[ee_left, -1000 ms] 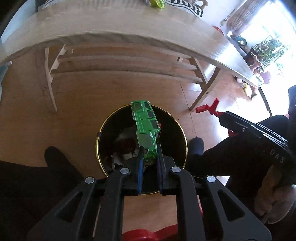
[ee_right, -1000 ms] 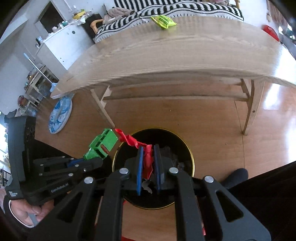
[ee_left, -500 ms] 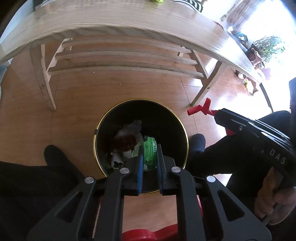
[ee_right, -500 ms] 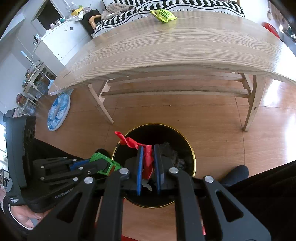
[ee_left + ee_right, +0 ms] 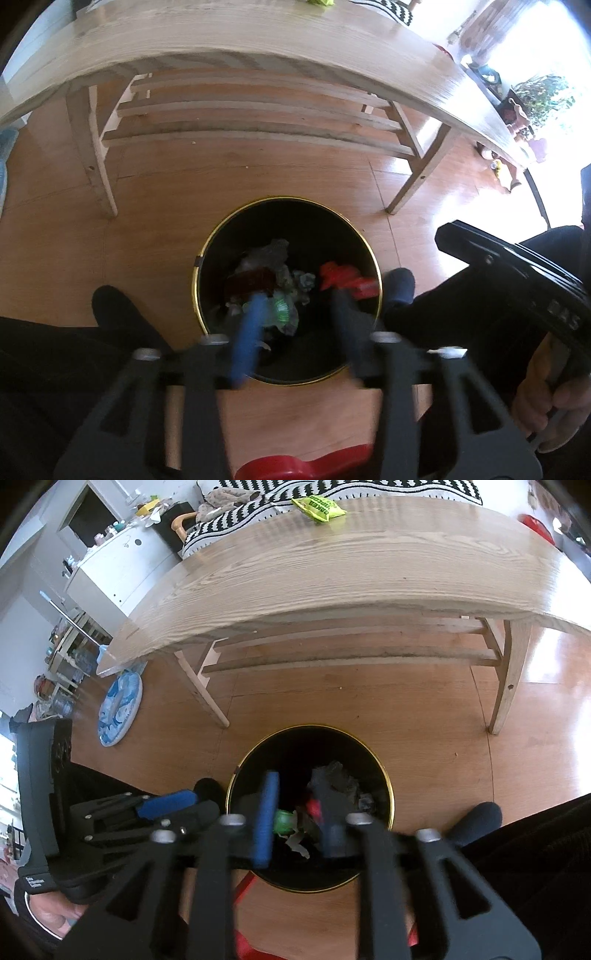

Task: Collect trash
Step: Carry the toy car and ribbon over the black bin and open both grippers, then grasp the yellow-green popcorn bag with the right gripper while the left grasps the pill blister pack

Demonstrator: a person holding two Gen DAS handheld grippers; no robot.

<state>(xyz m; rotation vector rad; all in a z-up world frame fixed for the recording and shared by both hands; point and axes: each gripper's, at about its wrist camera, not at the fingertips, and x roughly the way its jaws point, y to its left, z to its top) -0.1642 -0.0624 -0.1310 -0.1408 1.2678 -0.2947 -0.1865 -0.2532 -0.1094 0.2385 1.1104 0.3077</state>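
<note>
Over the round black gold-rimmed bin (image 5: 207, 254), both grippers' fingers are opening, empty; the green wrapper (image 5: 282, 312) and red wrapper (image 5: 341, 280) they clamped now lie inside.

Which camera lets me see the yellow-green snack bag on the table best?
The right wrist view. There the snack bag lies whole on the far side of the wooden table, with dark print on it. The left wrist view catches only a sliver of the bag, cut off by the picture's top edge.
</note>
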